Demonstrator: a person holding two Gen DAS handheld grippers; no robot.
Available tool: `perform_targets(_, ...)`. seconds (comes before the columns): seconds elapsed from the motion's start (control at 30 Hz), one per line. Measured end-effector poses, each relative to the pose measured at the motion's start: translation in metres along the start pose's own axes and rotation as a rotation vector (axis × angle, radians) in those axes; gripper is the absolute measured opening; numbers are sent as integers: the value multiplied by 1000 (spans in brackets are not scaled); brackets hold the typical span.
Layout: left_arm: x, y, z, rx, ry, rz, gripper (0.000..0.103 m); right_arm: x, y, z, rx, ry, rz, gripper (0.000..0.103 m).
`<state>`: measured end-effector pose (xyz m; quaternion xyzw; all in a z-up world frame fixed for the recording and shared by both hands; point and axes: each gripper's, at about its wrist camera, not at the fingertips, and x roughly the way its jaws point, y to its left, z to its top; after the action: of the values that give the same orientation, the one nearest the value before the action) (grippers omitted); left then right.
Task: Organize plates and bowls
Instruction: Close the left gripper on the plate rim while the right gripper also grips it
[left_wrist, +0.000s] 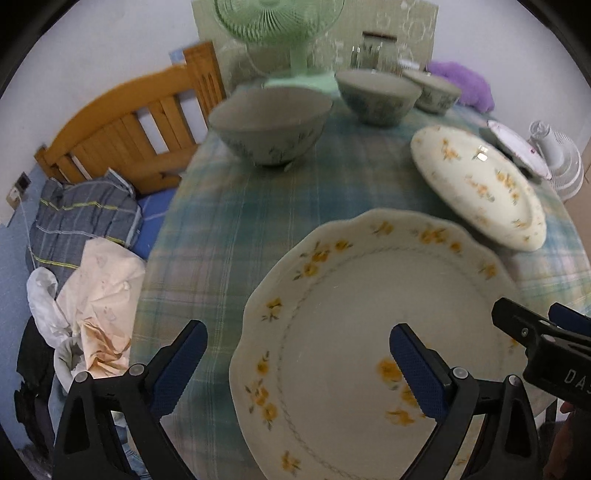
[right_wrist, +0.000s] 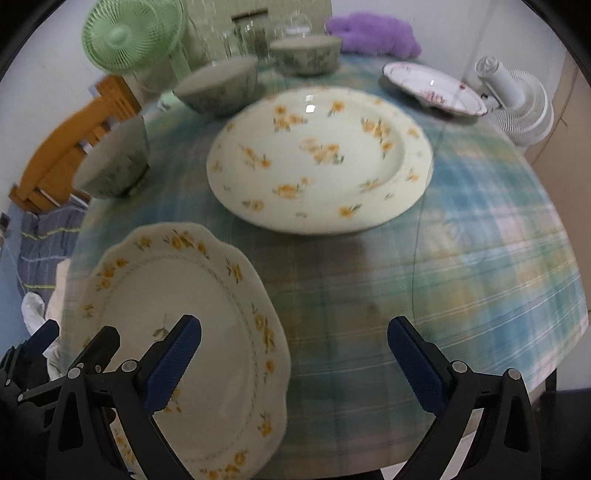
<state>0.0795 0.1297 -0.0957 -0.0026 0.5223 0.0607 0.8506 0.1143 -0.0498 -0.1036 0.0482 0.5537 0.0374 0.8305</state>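
Both my claws are spread wide and holding nothing. My left claw (left_wrist: 297, 363) hangs over the left edge of the scalloped plate (left_wrist: 354, 332), one finger over the cloth, the other above the plate's well. My right claw (right_wrist: 295, 363) hovers beside that same plate, its left finger above the rim, its right finger over bare tablecloth (right_wrist: 480, 258).

Where things sit: the scalloped plate lies flat at the near edge of the table. The round flowered plate (right_wrist: 317, 158) lies flat just beyond it, close but apart as far as I can tell. A smaller pink-flowered plate (right_wrist: 436, 86) sits at the far right. Three bowls (right_wrist: 114, 162) stand upright, mouths up, in a loose curve along the left and back.

I'd say this is the opening approach, nothing stacked yet. Next I judge I need a rim grip on the scalloped plate: one finger under the lip, one on top, so I must drop lower and come in nearly level.

The plates are near-round, so no real long axis; faces point straight up. Blur makes the fine edges uncertain.
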Motion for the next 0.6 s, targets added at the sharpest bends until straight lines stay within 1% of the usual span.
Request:
perform_targets(0.07, 9, 3, 1, 7, 25, -3, 98, 10, 5, 1, 2, 35, -4, 102)
perform_targets(0.2, 25, 12, 4, 1, 75, -54, 87, 24, 15, 1, -8, 84, 0, 91)
perform_targets(0.27, 28, 13, 5, -6, 80, -90, 85, 31, 20, 3, -15, 104, 4, 86)
perform_targets(0.4, 30, 9, 10, 16, 92, -155, 80, 34, 25, 3, -25, 114, -6, 79)
perform_targets(0.47, 29, 6, 10, 27, 93, -159, 79, 33, 27, 3, -27, 112, 0, 75)
perform_targets(0.57, 30, 8, 12, 27, 101, -175, 79, 33, 28, 3, -25, 112, 3, 74)
perform_targets(0.6, 30, 8, 12, 29, 102, -178, 78, 34, 29, 5, -26, 112, 5, 72)
